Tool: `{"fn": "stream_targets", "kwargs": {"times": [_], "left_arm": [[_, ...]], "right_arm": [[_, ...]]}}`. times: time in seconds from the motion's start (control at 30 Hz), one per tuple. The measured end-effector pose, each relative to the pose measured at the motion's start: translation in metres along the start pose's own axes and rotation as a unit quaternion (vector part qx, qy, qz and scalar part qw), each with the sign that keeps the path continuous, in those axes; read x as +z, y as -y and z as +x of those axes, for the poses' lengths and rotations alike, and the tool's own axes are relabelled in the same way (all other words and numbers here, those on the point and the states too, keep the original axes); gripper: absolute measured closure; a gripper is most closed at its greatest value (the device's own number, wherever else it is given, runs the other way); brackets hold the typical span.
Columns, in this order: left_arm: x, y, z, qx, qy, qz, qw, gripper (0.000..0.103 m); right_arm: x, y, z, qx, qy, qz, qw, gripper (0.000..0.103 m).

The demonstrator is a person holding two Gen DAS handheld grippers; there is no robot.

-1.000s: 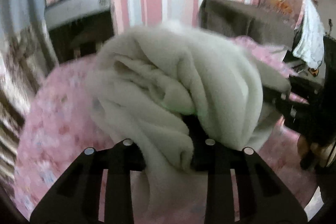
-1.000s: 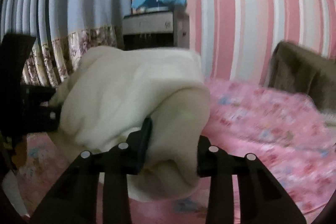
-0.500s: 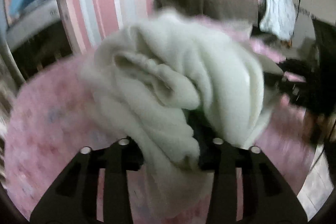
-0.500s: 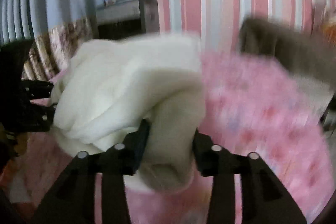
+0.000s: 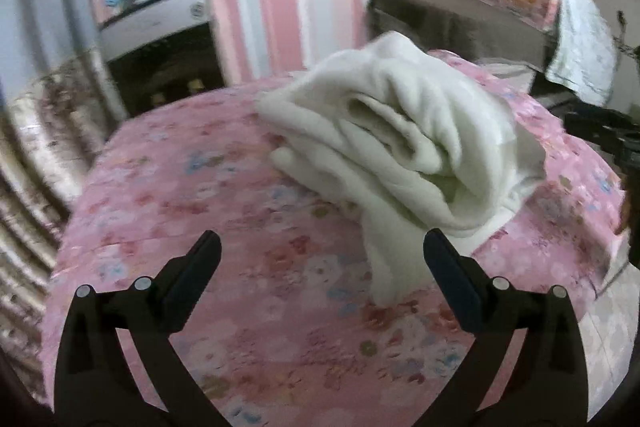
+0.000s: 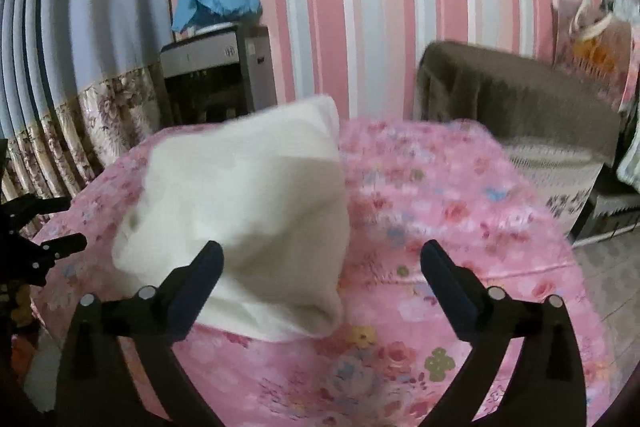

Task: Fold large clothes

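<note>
Both tongs are opening wide with nothing between them: your left gripper and right gripper flank the cream fleece garment, bundled on the pink floral bedspread. Back off level so no fingertip snags and pulls the folds loose.

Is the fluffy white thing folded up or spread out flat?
Folded up. The white garment lies in a thick bundle on the pink bedspread, with stacked layers showing along its edge in the left view.
</note>
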State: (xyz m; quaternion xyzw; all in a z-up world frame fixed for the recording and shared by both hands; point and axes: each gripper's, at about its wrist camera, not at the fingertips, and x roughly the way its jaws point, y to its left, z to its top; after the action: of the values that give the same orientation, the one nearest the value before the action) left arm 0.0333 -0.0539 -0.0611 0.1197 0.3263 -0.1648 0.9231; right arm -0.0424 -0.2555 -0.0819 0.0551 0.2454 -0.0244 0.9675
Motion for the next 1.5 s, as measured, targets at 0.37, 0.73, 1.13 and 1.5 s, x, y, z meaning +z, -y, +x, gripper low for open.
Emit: {"fn": "stream_targets", "kwargs": {"times": [0.37, 0.73, 1.13, 1.5], "left_arm": [[0.012, -0.012, -0.056, 0.102, 0.039, -0.019, 0.9939, 0.003], [0.013, -0.018, -0.091, 0.134, 0.081, -0.076, 0.9846, 0.003], [0.006, -0.020, -0.108, 0.088, 0.055, -0.111, 0.9883, 0.003], [0.010, -0.021, -0.111, 0.094, 0.059, -0.110, 0.9877, 0.003]], "right_arm": [[0.016, -0.063, -0.049, -0.034, 0.032, 0.037, 0.998, 0.002], [0.013, -0.109, -0.069, -0.095, 0.023, 0.014, 0.995, 0.002], [0.005, -0.117, -0.079, -0.076, 0.001, 0.047, 0.996, 0.002], [0.017, -0.127, -0.092, -0.090, 0.005, 0.038, 0.995, 0.002]]}}
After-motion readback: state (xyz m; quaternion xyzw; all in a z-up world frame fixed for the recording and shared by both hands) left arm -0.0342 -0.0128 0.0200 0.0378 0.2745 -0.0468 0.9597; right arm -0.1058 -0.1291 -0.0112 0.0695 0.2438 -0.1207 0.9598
